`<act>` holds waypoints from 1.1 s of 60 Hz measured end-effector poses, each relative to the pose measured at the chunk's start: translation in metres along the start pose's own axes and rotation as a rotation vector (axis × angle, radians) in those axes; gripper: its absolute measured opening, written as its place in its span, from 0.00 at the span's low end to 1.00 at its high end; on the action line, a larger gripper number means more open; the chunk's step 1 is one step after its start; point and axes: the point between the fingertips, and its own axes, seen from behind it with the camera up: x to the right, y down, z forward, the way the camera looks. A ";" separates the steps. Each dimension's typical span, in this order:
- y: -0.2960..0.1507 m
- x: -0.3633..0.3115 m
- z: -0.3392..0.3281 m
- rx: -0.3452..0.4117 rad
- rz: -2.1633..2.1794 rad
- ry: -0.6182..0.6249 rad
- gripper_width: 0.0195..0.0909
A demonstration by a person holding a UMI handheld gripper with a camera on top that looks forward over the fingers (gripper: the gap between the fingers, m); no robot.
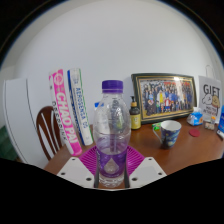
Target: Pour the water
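**A:** Water bottle (112, 135), clear plastic with a purple cap (112, 87), is standing upright between the fingers of the gripper (111, 168), on the near part of the wooden table (190, 150). Is it being held?

**B:** It is looking that way. The magenta pads (90, 160) are sitting against its lower body on both sides with no gap showing, so the fingers are closing narrowly on it. I cannot tell whether its base is resting on the table or already lifting.

**A:** What is worrying you?

**B:** The cap is on. Tipping now would be pouring nothing, or someone would be twisting it off while the thin wall is buckling under the pads and water is jumping out. The grip is also sitting low, so I am expecting the bottle to be swinging top-heavy once tilted.

**A:** And the target?

**B:** Beyond the bottle and to its right, a small cup (171, 132) with a pale rim is standing well apart. I am guessing that is the receiver. Behind the bottle, a small dark bottle (135, 113) and a framed group photo (164, 97) are standing close, and books (70, 108) are leaning to its left. A wide swing could be knocking those or splashing them.
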 end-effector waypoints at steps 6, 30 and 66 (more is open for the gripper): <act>-0.043 -0.022 0.014 0.041 0.193 -0.079 0.20; -0.141 0.018 0.086 0.094 1.301 -0.343 0.20; -0.136 0.072 0.117 0.026 1.574 -0.346 0.20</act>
